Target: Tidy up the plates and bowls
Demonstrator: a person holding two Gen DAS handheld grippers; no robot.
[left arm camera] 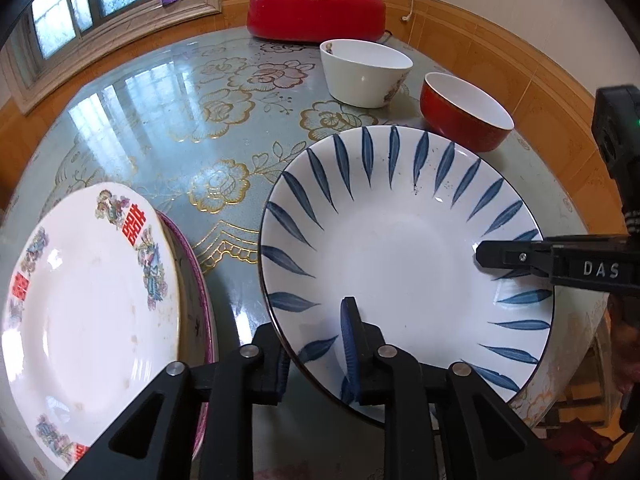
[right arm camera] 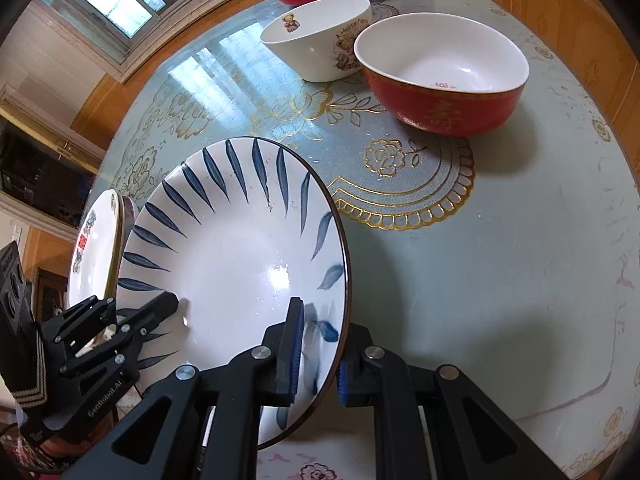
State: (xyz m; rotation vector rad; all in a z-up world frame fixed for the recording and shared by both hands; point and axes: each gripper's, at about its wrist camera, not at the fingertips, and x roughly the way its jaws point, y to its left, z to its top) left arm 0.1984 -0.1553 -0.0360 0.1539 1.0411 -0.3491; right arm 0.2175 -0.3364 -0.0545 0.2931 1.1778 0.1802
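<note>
You hold the blue-leaf plate [left arm camera: 400,240] with both grippers. Your left gripper [left arm camera: 316,356] pinches its near rim, and your right gripper [right arm camera: 316,360] clamps the opposite rim, tilting the plate above the table [right arm camera: 500,260]. To its left sits a stack of plates [left arm camera: 88,312]. Beyond it stand a white bowl [right arm camera: 320,40] and a red bowl [right arm camera: 440,76], just beside each other.

Right gripper [left arm camera: 560,266] arm: "DAS", white letters.
Left gripper [right arm camera: 120,344] body: "GenRobot.AI".
White bowl [right arm camera: 320,40] outer wall: "Happy Fe…", rest hidden by the red bowl [right arm camera: 440,92].
White plate [left arm camera: 88,320] rim: red double-happiness characters.
</note>
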